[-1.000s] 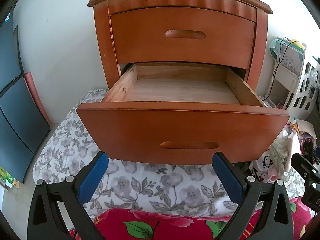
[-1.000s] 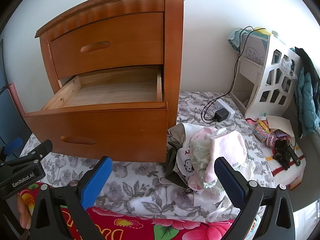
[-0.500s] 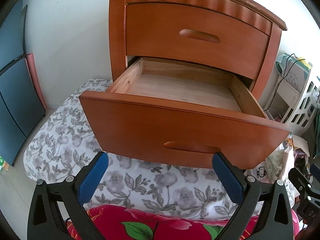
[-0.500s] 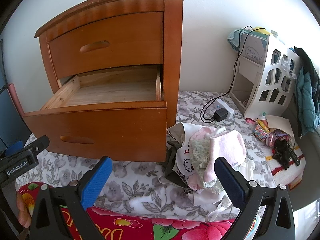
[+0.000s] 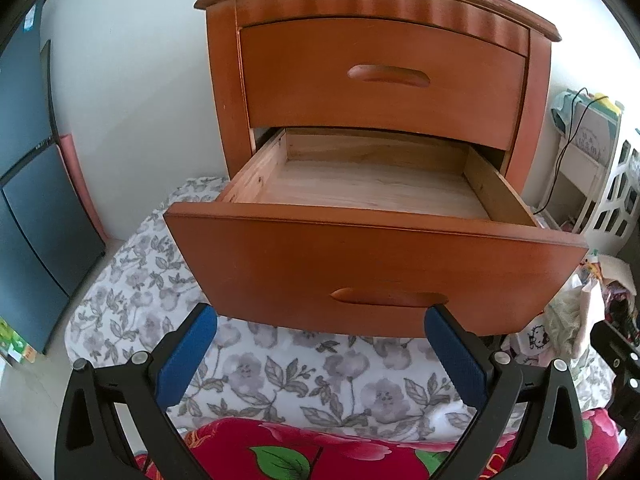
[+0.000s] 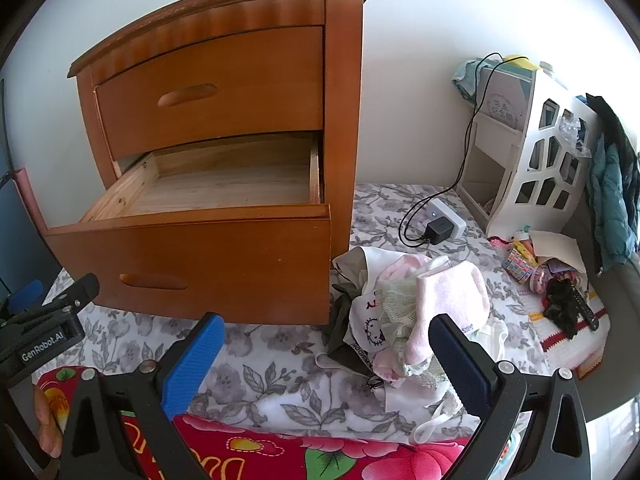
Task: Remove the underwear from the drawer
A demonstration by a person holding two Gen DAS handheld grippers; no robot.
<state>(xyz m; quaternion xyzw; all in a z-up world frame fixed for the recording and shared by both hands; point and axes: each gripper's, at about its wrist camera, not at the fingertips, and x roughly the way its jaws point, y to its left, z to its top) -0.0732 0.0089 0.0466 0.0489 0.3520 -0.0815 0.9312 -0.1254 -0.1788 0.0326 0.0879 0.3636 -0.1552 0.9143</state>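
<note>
My right tongs (image 6: pixel 322 360) are spread and empty, and the underwear pile (image 6: pixel 416 312) lies just ahead and slightly right of them on the bed (image 6: pixel 280 376), beside the nightstand. My left tongs (image 5: pixel 320 352), also spread, face the open drawer (image 5: pixel 376 264), which looks bare inside. I judge the right side nearer.
</note>
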